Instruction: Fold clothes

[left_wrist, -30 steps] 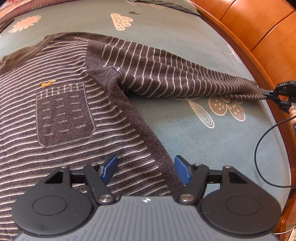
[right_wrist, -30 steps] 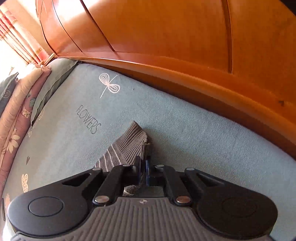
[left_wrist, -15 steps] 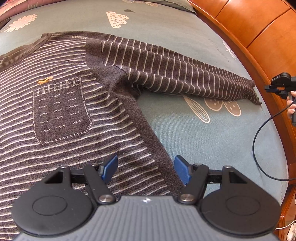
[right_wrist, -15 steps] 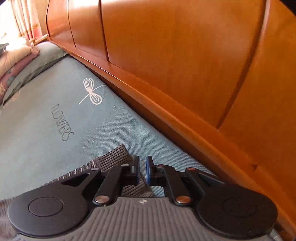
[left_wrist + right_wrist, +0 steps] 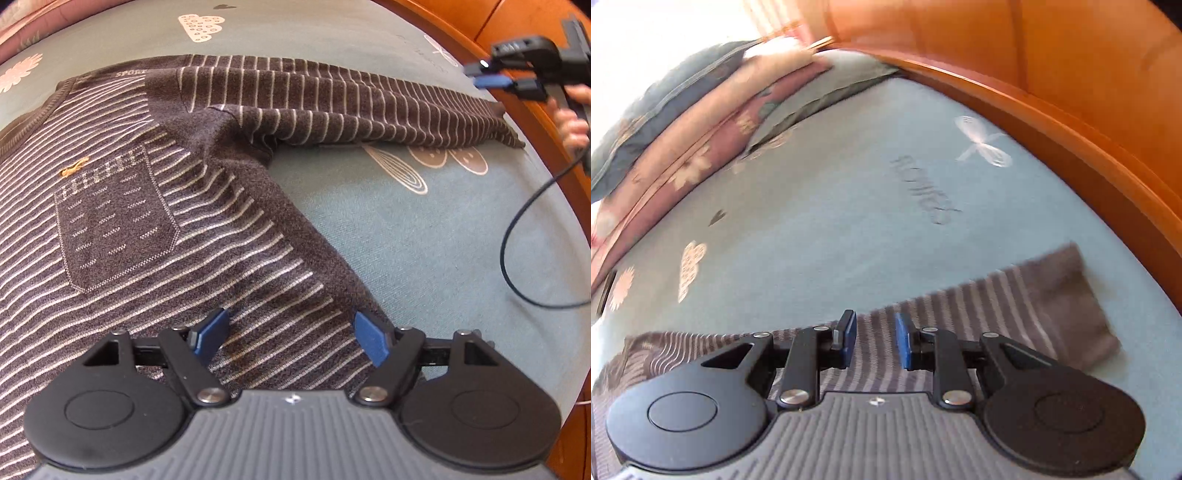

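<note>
Moved since earlier: right gripper [image 5: 874, 341] let go of the cuff [image 5: 1082, 302]; a second ago it was pinched on that cuff, half a second ago it stood just off it with jaws nearly closed, and now it is back over the sleeve [image 5: 979, 317] with jaws parted. Its view swings from the headboard [image 5: 1052, 74] to the pillows [image 5: 701, 122].
Left gripper: [image 5: 291, 338] barely shifts across the three frames; it hovers over the sweater's [image 5: 155, 229] lower right side, jaws wide apart, nothing between the pads.
Right gripper: jaws partly apart, empty; striped knit shows below the gap, but whether the pads touch it I cannot tell. From the left view it hangs in the air past the cuff end, held by a hand [image 5: 572, 122].
Sweater: on the bed [image 5: 424, 229], front up, pocket [image 5: 114, 229] showing, body spread flat.
Sleeve: stretched straight out sideways toward the headboard, cuff flat near the bed's edge.
Done: body laid out, this sleeve pulled out straight and smooth.
Left: no fold is visible in either view; sleeve and sides lie unfolded. The other sleeve and the hem are out of view.
Stage: judged as laying-out, with the folding itself ahead.
Containers: none in view; no basket, box or drawer, so nothing is held in anything.
Cable: [image 5: 517, 236] loops loose over the bed beside the sleeve.
</note>
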`<state>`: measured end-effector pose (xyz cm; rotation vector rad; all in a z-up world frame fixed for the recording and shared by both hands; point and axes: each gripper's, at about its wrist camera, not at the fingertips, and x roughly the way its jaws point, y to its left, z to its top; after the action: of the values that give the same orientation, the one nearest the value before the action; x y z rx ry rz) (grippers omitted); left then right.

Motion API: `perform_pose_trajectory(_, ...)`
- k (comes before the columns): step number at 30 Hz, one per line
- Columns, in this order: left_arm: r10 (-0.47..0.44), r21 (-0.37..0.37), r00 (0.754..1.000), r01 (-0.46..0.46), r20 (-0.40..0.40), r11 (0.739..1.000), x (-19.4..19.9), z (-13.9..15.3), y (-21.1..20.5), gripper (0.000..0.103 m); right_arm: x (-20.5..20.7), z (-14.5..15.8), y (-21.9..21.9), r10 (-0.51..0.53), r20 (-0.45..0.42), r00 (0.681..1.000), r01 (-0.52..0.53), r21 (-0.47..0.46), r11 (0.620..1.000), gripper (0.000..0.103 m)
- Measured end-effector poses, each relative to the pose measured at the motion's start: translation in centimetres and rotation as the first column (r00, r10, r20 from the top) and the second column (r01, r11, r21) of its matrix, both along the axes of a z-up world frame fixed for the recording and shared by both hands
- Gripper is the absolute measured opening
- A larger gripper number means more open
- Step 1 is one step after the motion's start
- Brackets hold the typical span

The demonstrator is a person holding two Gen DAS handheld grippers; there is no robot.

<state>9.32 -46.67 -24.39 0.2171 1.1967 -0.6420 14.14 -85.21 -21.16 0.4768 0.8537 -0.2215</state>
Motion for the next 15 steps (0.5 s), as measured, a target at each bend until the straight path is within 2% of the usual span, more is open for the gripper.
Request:
perform_pose_trajectory(1, -0.012, -0.002, 1.0, 0.012, 0.003, 1.0, -0.1, -0.1, -0.1, 0.087, 1.6, 0.2, 1.1, 0.08, 0.001, 0.997, -0.08, -0.02, 0.997, 0.031)
perform_pose_trajectory(3, -0.009, -0.01, 1.0, 0.009, 0.005, 1.0, -0.2, -0.3, -0.1, 0.09, 4.8, -0.2, 3.9, 0.242, -0.017, 0.97, -0.243, -0.076, 0.967, 0.037)
perform_pose_trajectory(6, 0.038, -0.05, 0.999, -0.038, -0.006, 0.998, -0.3, -0.4, 0.2, 0.093, 8.8, -1.4, 7.8, 0.448, -0.062, 0.892, -0.452, -0.125, 0.883, 0.038)
perform_pose_trajectory(11, 0.079, -0.1, 0.997, -0.081, -0.017, 0.992, -0.2, -0.3, 1.0, 0.093, 12.8, -2.6, 12.1, 0.617, -0.102, 0.781, -0.625, -0.158, 0.765, 0.039)
perform_pose_trajectory(15, 0.091, -0.12, 0.995, -0.095, -0.032, 0.988, 0.0, -0.2, 1.3, 0.094, 15.0, -3.4, 13.8, 0.713, -0.135, 0.688, -0.725, -0.105, 0.68, 0.04)
